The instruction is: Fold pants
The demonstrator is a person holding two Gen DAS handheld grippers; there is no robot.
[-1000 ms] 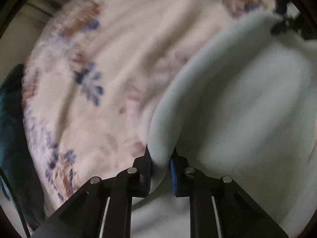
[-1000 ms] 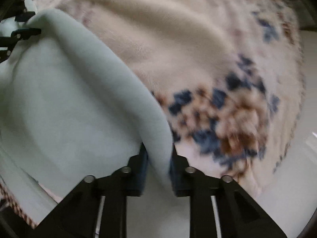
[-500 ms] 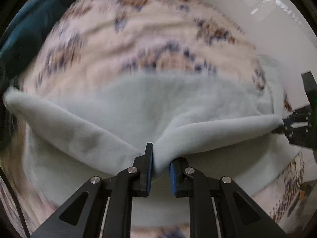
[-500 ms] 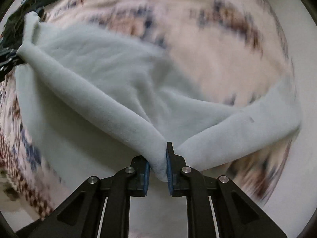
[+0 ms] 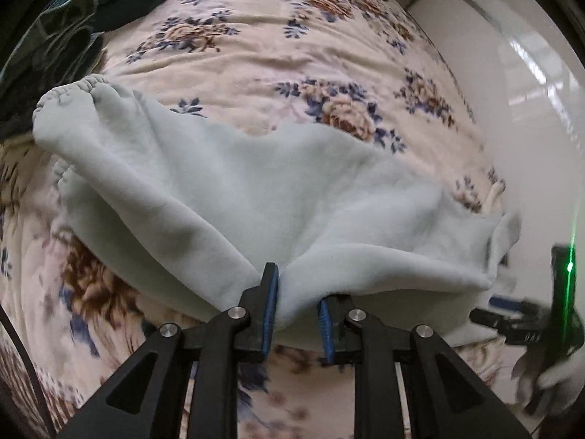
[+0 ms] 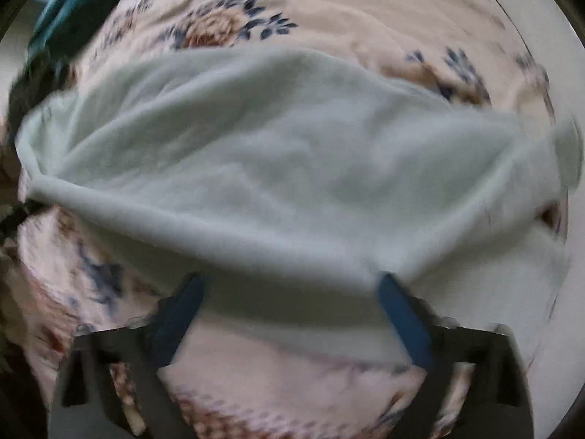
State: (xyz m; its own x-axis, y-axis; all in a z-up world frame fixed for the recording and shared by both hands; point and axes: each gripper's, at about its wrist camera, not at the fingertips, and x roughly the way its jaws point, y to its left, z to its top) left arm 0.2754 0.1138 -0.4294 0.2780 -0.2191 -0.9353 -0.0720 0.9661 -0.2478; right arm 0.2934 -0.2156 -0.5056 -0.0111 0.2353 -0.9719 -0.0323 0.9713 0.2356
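Observation:
Pale mint fleece pants (image 5: 256, 190) lie folded over on a floral bedspread (image 5: 278, 58), with the gathered waistband at the far left. My left gripper (image 5: 296, 292) is partly open, its blue pads standing apart around the near fold, which still sits between them. In the right wrist view the pants (image 6: 292, 168) spread across the middle. My right gripper (image 6: 289, 292) is wide open, with its blue pads either side of the near fold and not pinching it. The right gripper also shows at the right edge of the left wrist view (image 5: 526, 322).
A dark teal garment (image 5: 55, 44) lies at the bed's far left, also in the right wrist view (image 6: 69, 3). A white wall (image 5: 512, 73) runs along the bed's right side. The bedspread (image 6: 292, 384) shows below the pants.
Both grippers have lowered the pants onto the bed and opened. The right one went from shut on the fold to wide open; the left loosened its grip.

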